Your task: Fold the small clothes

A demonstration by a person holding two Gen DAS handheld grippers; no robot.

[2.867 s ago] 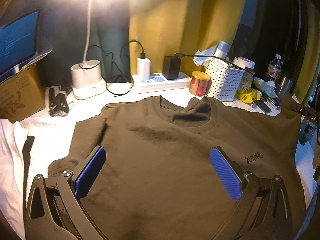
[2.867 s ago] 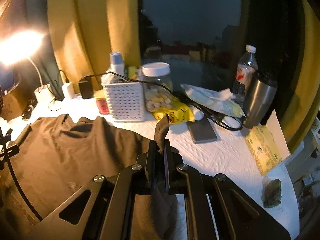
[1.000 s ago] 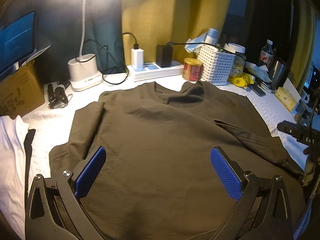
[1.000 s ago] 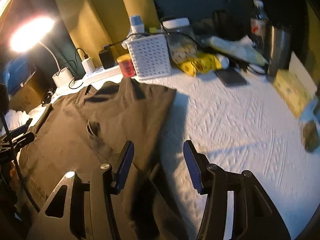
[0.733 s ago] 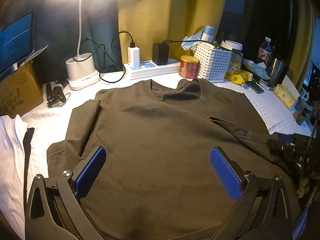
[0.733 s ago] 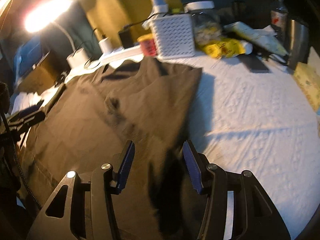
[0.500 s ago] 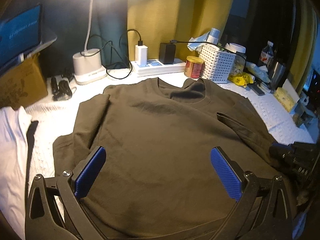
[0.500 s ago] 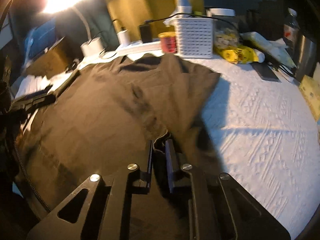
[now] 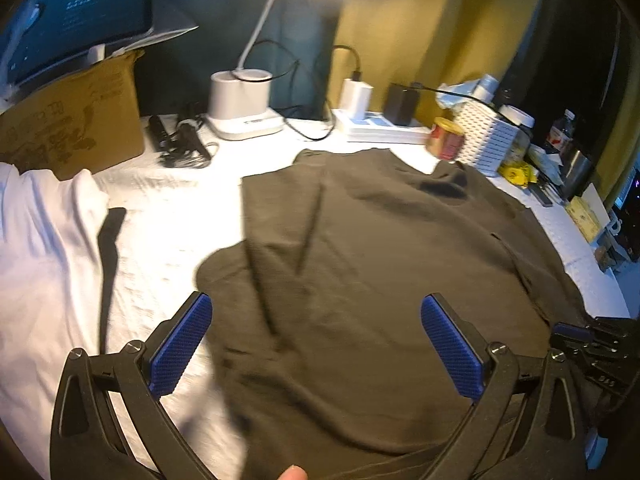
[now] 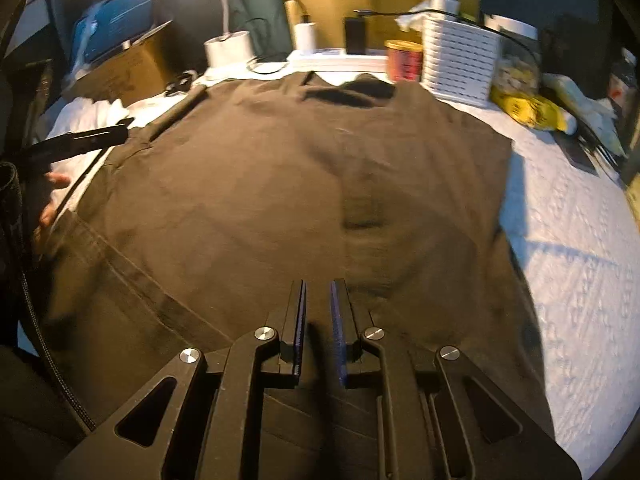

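A dark olive T-shirt (image 9: pixel 380 260) lies flat, collar far, on the white table cover (image 9: pixel 168 208); its right sleeve (image 9: pixel 520 252) is folded inward. My left gripper (image 9: pixel 316 340) hovers open over the shirt's near left part, with its blue pads (image 9: pixel 182 344) wide apart and nothing between them. In the right wrist view the shirt (image 10: pixel 300 168) fills the middle, and my right gripper (image 10: pixel 319 320) is shut on a pinch of its near hem, where creases converge. The right gripper (image 9: pixel 592 344) shows at the left view's right edge; the left gripper (image 10: pixel 80 140) and a hand (image 10: pixel 52 196) show at far left.
A cardboard box (image 9: pixel 72 120), lamp base (image 9: pixel 240 100), power strip (image 9: pixel 380 128), red tin (image 9: pixel 448 144) and white basket (image 9: pixel 488 140) line the far edge. White cloth (image 9: pixel 40 240) lies at left. Bare table cover (image 10: pixel 580 260) stretches to the right of the shirt.
My right gripper went from open to shut on the shirt's near right hem and moved left over the shirt. My left gripper, still open, shifted toward the shirt's left side.
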